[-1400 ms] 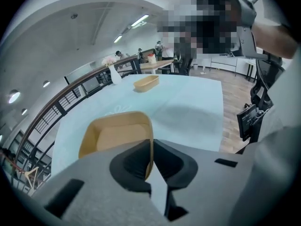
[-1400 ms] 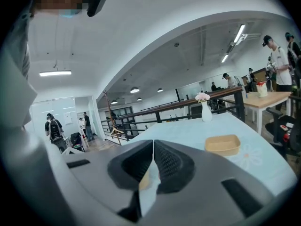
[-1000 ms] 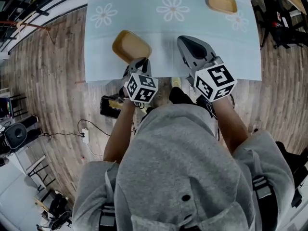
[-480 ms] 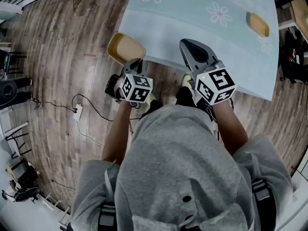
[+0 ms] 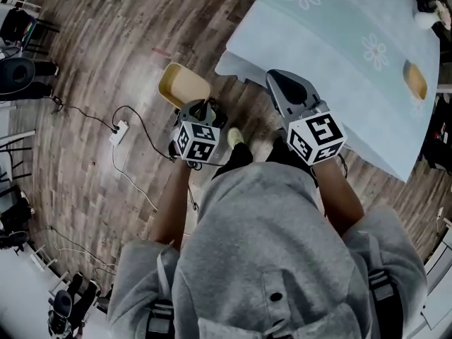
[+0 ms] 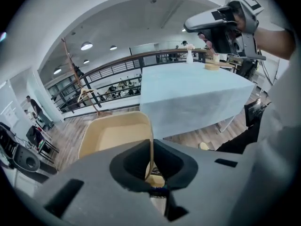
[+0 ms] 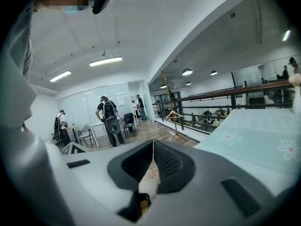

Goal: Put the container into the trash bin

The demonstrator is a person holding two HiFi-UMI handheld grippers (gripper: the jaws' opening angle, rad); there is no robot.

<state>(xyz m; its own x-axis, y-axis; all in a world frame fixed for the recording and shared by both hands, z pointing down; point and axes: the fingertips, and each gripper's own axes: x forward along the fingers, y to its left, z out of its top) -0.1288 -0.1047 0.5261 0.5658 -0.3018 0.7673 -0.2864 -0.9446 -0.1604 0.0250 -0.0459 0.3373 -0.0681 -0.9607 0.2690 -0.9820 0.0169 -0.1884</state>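
**Tan container held over the floor**

Head view: the left gripper (image 5: 197, 111) holds the container (image 5: 182, 85) above the wood floor (image 5: 106, 62), beside the table (image 5: 332, 41). Its cube hides the jaws.

Left gripper view: the jaws pinch the container's rim and tip downward.

Right gripper view: the right gripper (image 7: 153, 147) is squeezed together and empty, almost level.

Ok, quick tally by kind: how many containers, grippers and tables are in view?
Containers: 2, held container in the left gripper; second container on the table
Grippers: 2, the left gripper and the right gripper
Tables: 1
Total: 5
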